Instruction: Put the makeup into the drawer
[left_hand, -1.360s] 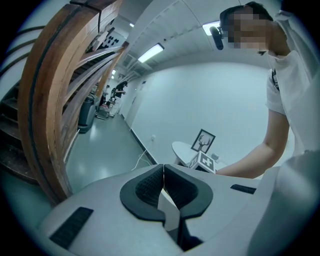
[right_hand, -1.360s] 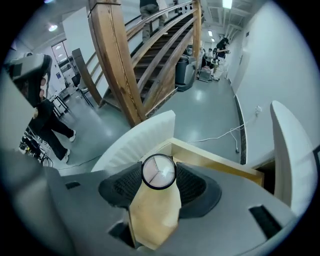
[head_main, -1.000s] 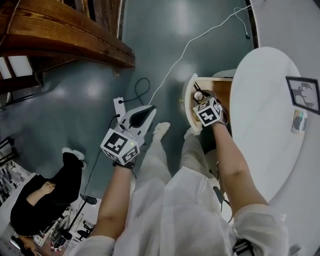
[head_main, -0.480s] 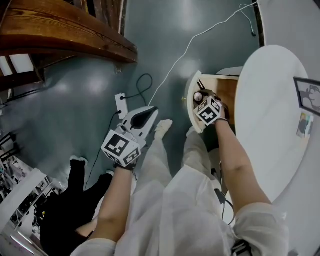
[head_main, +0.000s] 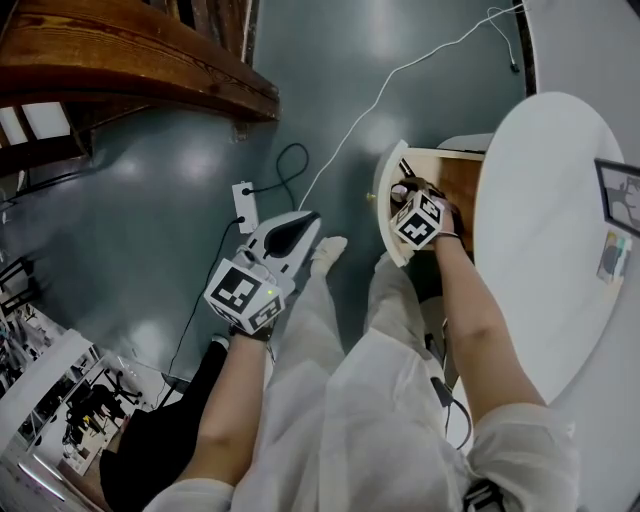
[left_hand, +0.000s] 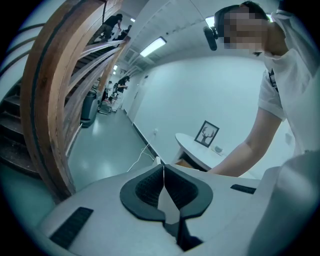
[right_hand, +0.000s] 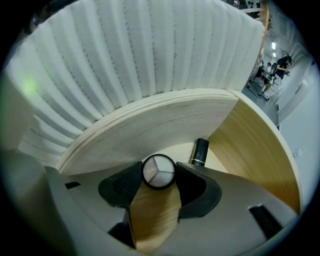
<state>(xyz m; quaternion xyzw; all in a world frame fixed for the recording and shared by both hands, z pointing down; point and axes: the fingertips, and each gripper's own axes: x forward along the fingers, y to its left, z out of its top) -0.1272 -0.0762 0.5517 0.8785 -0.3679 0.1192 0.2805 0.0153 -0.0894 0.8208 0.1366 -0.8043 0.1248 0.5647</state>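
- Little has changed in the last second. The right claw (right_hand: 158, 175) still hangs inside the drawer with its load, and only the bystander in dark clothes (head_main: 160, 450) has shifted along the lower left of the head view.
- The white oval bench (head_main: 540, 250) stands at the person's right, and the curved pale wooden drawer (head_main: 388, 210) is pulled open from beneath it.
- The right forearm reaches forward and down alongside the bench, with the claw pointed into the drawer and close behind its curved front panel.
- The left arm is held out over the grey-blue floor (head_main: 200, 150), well away from the drawer. The left claw (left_hand: 163, 182) has its pads pressed together with nothing between them.
- The right claw is closed partway on the small round black-rimmed compact with three pale shades (right_hand: 159, 170), gripping it by opposite sides of the rim, just above the drawer bottom.
- The compact looks light, rigid and smooth-edged, so it could slip. Its lid and pressed powder would likely crack if dropped, so the rim is the safest place to hold it and it should be released low.
- A black tube with a gold band (right_hand: 200, 150) already lies in the drawer, just beyond the compact.
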